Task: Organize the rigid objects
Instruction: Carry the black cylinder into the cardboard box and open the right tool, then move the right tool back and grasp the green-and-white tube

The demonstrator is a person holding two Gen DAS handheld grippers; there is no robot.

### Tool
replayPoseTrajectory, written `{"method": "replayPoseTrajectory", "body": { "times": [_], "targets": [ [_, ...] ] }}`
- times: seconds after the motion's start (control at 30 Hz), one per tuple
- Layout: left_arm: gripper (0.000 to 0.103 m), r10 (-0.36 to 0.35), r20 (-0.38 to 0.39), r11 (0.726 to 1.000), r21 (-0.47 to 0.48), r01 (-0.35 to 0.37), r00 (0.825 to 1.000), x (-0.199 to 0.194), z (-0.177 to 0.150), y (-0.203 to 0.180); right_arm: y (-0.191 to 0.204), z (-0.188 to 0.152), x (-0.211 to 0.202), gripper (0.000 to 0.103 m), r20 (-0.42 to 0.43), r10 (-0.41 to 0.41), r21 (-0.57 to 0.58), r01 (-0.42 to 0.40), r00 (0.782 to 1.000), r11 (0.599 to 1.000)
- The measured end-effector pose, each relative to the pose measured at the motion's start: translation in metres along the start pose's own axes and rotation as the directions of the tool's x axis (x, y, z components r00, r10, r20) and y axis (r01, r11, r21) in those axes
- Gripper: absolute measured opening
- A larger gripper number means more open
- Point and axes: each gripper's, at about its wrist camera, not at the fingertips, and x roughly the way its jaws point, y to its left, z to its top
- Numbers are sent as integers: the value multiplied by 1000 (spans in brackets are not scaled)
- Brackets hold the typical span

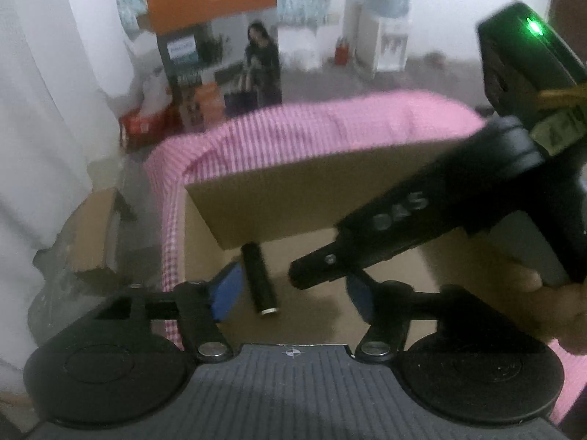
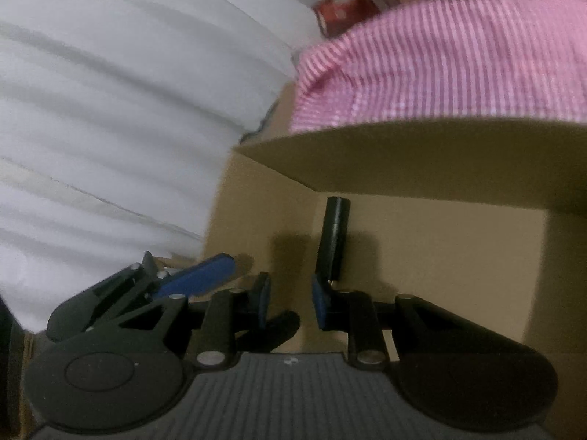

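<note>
White curtain (image 2: 110, 110) at far left. Left gripper (image 1: 290, 293) hovers over the cardboard box (image 1: 293, 198), jaws spread, empty. Black cylinder (image 1: 259, 279) lies on the box floor between them, touching neither pad. Right gripper (image 2: 290, 302) reaches in from the right, jaws parted, holding nothing; cylinder tip just beside its right pad. Pink checked cloth (image 1: 312, 128) behind. Judgement: one item boxed; remaining items out of sight.
</note>
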Motion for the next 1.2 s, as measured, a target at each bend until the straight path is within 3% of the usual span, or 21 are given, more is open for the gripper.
{"method": "replayPoseTrajectory", "body": {
  "times": [0.1, 0.17, 0.23, 0.5, 0.77, 0.87, 0.93, 1.03, 1.2],
  "targets": [
    [72, -26, 78, 1000, 3, 26, 997, -34, -8, -7, 14, -20, -34, 37, 70, -6, -47, 9, 998, 999],
    [77, -41, 128, 999, 9, 40, 991, -48, -10, -9, 23, -40, -62, 57, 132, -12, -83, 23, 991, 996],
    [85, -63, 179, 998, 22, 61, 982, -72, -21, -18, 32, -66, -93, 61, 200, -11, -120, 36, 980, 992],
    [96, -164, 278, 985, 93, 144, 947, -123, -73, -60, 30, -183, -182, 62, 363, -19, -119, 67, 931, 991],
    [95, -271, 183, 958, 144, 247, 945, -94, -113, -103, -9, -286, -220, 62, 412, -42, -9, 50, 910, 999],
    [90, -297, 121, 946, 173, 275, 947, -74, -127, -123, -29, -304, -215, 61, 404, -65, 46, 51, 912, 998],
    [77, -313, 74, 937, 190, 294, 947, -60, -134, -135, -39, -313, -210, 60, 390, -95, 68, 74, 916, 995],
    [66, -334, 16, 922, 211, 323, 943, -47, -141, -151, -53, -315, -197, 53, 364, -142, 86, 119, 921, 989],
    [47, -365, -51, 902, 229, 367, 929, -33, -149, -170, -73, -309, -175, 43, 301, -153, 93, 130, 941, 987]
  ]
}}
